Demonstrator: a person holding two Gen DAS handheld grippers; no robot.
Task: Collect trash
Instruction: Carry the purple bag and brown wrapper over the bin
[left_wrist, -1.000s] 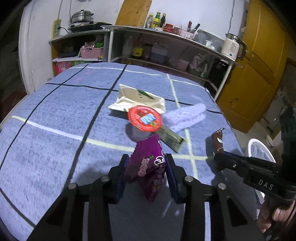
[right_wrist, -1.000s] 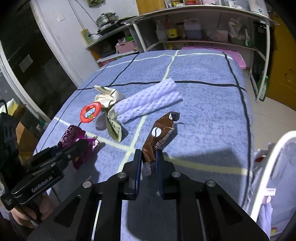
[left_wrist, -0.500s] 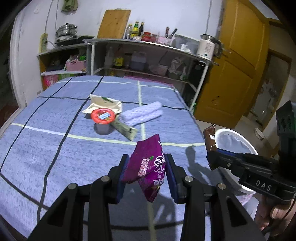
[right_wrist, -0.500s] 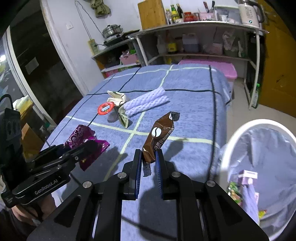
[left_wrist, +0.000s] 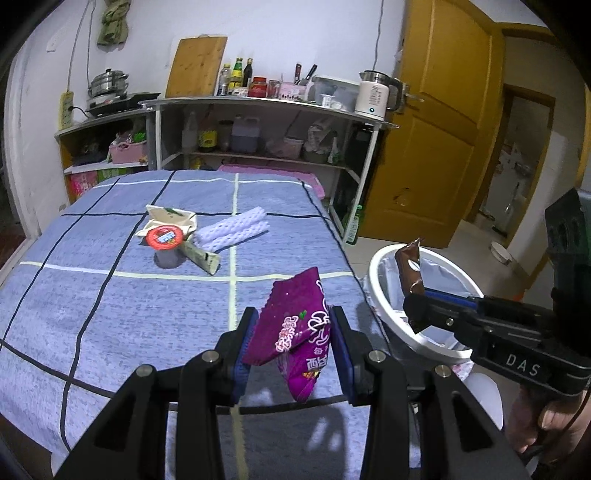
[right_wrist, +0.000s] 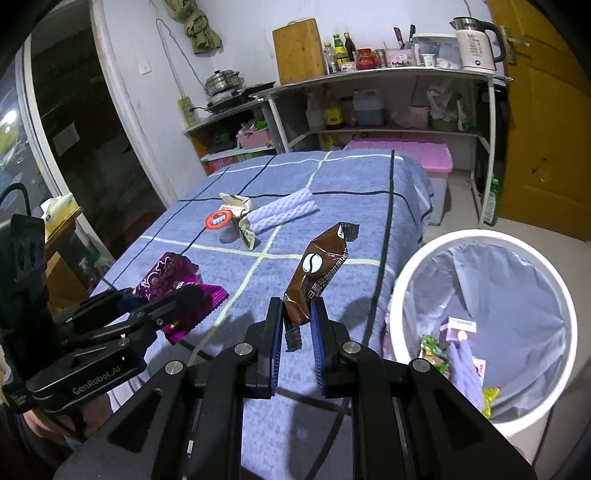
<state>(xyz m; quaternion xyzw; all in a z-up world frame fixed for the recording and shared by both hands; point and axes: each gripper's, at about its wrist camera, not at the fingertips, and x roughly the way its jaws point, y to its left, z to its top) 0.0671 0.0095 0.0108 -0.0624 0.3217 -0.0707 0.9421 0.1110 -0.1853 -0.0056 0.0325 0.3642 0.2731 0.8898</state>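
My left gripper is shut on a purple snack wrapper and holds it above the table's near right corner. My right gripper is shut on a brown coffee sachet, raised near the rim of the white trash bin; the sachet also shows in the left wrist view over the bin. On the blue checked tablecloth lie a red-lidded cup, a cream torn packet, a white foam net sleeve and a greenish wrapper.
The bin has a grey liner and holds several pieces of trash. Behind the table stand shelves with bottles, a kettle and a pot. A pink storage box sits under the shelf. A yellow door is at the right.
Both grippers have risen and pulled back from the table toward the bin, carrying their wrappers. The bin has come fully into the right wrist view.
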